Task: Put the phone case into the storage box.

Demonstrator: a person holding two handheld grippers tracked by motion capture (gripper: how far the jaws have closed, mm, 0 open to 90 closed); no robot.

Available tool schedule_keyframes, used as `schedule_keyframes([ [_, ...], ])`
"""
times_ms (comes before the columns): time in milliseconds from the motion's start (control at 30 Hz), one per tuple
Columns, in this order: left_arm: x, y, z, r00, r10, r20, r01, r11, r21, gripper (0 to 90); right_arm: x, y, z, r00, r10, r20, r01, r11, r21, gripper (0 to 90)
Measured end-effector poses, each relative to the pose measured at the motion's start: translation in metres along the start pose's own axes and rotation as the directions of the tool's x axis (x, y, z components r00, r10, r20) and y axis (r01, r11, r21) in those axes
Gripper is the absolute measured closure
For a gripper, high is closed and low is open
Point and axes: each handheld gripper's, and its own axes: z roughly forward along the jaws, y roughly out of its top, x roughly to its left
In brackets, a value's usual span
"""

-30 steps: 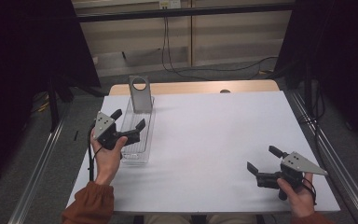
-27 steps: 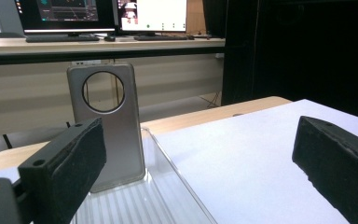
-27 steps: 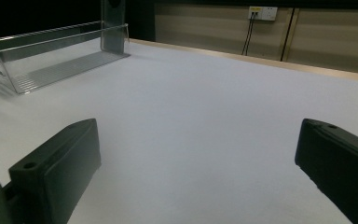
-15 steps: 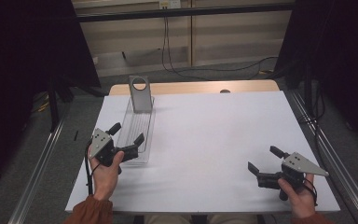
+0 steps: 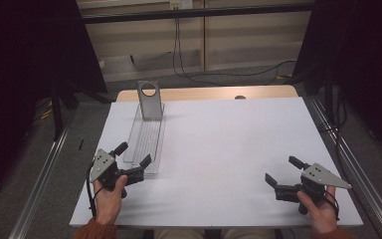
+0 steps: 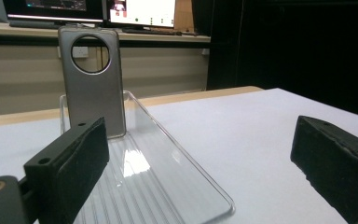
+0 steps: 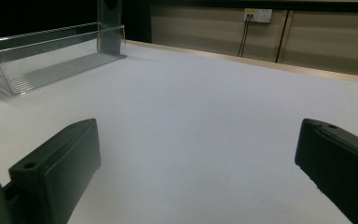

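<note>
**Clear tray and grey case on the white table**

A long tray [image 5: 146,139] of clear ribbed plastic is seen on the smooth white table [image 5: 229,149]. A grey phone case [image 5: 149,101] with a round hole is stood upright at its far end. The left gripper [image 5: 133,157] is held released at the tray's near end. The right gripper [image 5: 282,170] is released, well apart.

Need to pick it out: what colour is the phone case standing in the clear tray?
Metallic grey phone case; left gripper view shows it best.
</note>
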Motion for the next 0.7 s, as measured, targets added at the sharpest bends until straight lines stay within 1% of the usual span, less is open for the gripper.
schedule_keyframes([
  [67,0.001,-0.001,-0.002,1.0,0.0,-0.007,0.0,1.0,0.002,4.3,0.0,0.0,0.0,1.0,0.0,0.001,0.0,1.0,0.0,0.0],
  [133,0.001,-0.002,-0.006,0.9996,-0.026,-0.011,0.026,0.9997,0.002,4.1,0.0,0.0,0.0,1.0,0.0,0.002,0.0,1.0,0.001,0.0],
  [167,0.002,-0.003,-0.007,0.9998,-0.016,-0.01,0.016,0.9999,0.004,4.1,0.0,0.0,0.0,1.0,0.0,0.002,0.0,1.0,0.001,0.0],
  [200,0.003,-0.005,-0.01,1.0,-0.002,-0.009,0.002,0.9998,0.021,4.1,0.0,0.0,0.0,1.0,0.0,0.001,0.0,1.0,0.001,0.0],
  [233,0.005,-0.007,-0.012,0.9999,0.001,-0.013,-0.001,0.9996,0.028,4.2,0.0,-0.001,0.0,1.0,0.001,0.003,-0.001,1.0,0.002,0.0],
  [267,0.008,-0.011,-0.015,0.9995,-0.024,-0.022,0.024,0.9996,0.017,4.2,0.0,-0.001,-0.001,1.0,0.005,0.006,-0.005,1.0,0.004,0.0],
  [300,0.008,-0.011,-0.015,0.9995,-0.024,-0.022,0.024,0.9996,0.017,4.2,-0.001,-0.001,-0.001,1.0,0.002,0.006,-0.002,1.0,0.004,0.0],
  [333,0.009,-0.011,-0.017,0.9996,-0.018,-0.019,0.019,0.9994,0.029,4.2,-0.001,-0.001,-0.002,1.0,0.005,0.007,-0.005,1.0,0.004,0.0],
  [400,0.011,-0.013,-0.021,0.999,-0.028,-0.034,0.028,0.9993,0.023,4.2,-0.001,-0.001,-0.002,1.0,0.003,0.009,-0.003,1.0,0.0,0.0],
  [467,0.011,-0.018,-0.027,0.9989,-0.027,-0.038,0.029,0.9988,0.039,4.0,-0.001,-0.001,-0.002,1.0,0.003,0.009,-0.003,1.0,0.005,0.0],
  [500,0.011,-0.018,-0.027,0.9989,-0.027,-0.038,0.029,0.9988,0.039,3.9,-0.001,-0.001,-0.002,1.0,0.003,0.009,-0.003,1.0,0.005,0.0],
  [533,0.013,-0.019,-0.03,0.9994,-0.026,-0.02,0.027,0.9985,0.048,3.7,-0.002,-0.001,-0.001,0.9999,0.004,0.011,-0.004,1.0,0.004,0.0],
  [600,0.013,-0.018,-0.031,0.9992,-0.029,-0.026,0.03,0.9985,0.045,4.1,-0.001,-0.001,-0.001,0.9999,0.002,0.012,-0.002,1.0,0.003,0.0],
  [633,0.012,-0.019,-0.034,0.9977,-0.038,-0.056,0.041,0.9984,0.04,3.9,-0.001,-0.001,-0.001,0.9999,0.002,0.014,-0.002,1.0,0.002,0.0],
  [700,0.011,-0.021,-0.037,0.9983,-0.023,-0.053,0.026,0.9983,0.052,3.8,-0.002,-0.001,-0.002,0.9999,0.001,0.015,-0.001,1.0,0.004,0.0],
])
